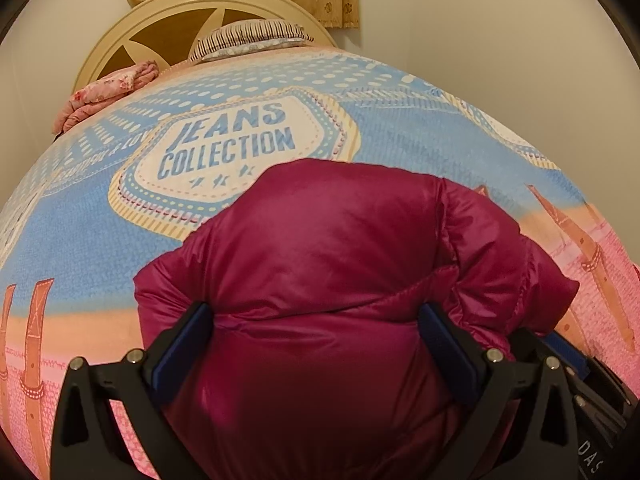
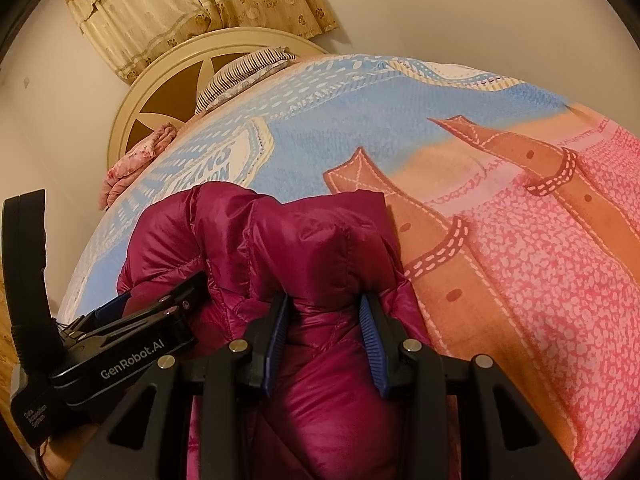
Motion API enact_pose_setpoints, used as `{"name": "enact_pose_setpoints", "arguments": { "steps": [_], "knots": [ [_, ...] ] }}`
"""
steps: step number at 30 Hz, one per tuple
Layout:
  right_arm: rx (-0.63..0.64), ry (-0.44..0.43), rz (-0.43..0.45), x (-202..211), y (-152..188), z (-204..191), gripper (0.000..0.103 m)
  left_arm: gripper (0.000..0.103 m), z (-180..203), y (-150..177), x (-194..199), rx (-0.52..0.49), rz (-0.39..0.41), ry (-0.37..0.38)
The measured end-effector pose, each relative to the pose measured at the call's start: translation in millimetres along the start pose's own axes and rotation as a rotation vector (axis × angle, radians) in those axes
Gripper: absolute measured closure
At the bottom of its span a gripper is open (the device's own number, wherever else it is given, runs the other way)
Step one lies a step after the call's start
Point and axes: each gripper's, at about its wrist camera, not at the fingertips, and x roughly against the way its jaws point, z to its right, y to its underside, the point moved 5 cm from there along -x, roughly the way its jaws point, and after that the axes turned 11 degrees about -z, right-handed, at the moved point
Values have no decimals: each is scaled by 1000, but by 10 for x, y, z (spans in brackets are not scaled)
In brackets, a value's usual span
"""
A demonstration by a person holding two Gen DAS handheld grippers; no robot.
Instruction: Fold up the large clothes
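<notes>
Magenta quilted puffer jacket (image 1: 320,264), shiny and slippery-looking, sits bunched in a thick bundle at the lower middle of both frames, and both of your grippers are buried in it. In the left wrist view, the left gripper (image 1: 316,344) has its blue-padded fingers (image 1: 180,344) spread wide with a fat roll of jacket bulging between them; the pads touch the fabric on both sides, but you cannot tell from here whether they squeeze it or merely straddle it. In the right wrist view, the right gripper (image 2: 326,340) has its fingers (image 2: 370,340) closer together, pinching a narrower ridge of the same jacket, with the left gripper's body just beside it at lower left of the frame.

Your main risk is slip: slick nylon over springy filling tends to creep out of the pads once you lift or pull. If the left fingers are only straddling, that side would drop and undo the fold. Trapped air may also puff the bundle open. With both grippers so near each other, a turn of either wrist could knock them together.

Beyond the jacket lies the blue, orange and pink printed bedspread (image 1: 400,128), wide and flat.
</notes>
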Motion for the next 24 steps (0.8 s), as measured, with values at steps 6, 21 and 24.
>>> {"name": "enact_pose_setpoints", "arguments": {
  "steps": [6,21,24],
  "knots": [
    [0,0,-1,1,-1,-1,65,0,3,3,-3,-3,0,-4],
    [23,-189,71,314,-10,8,29,0,-334,169,432,49,36,159],
    [16,-214,91,503,-32,101,21,0,-590,336,621,79,84,208]
  ]
}}
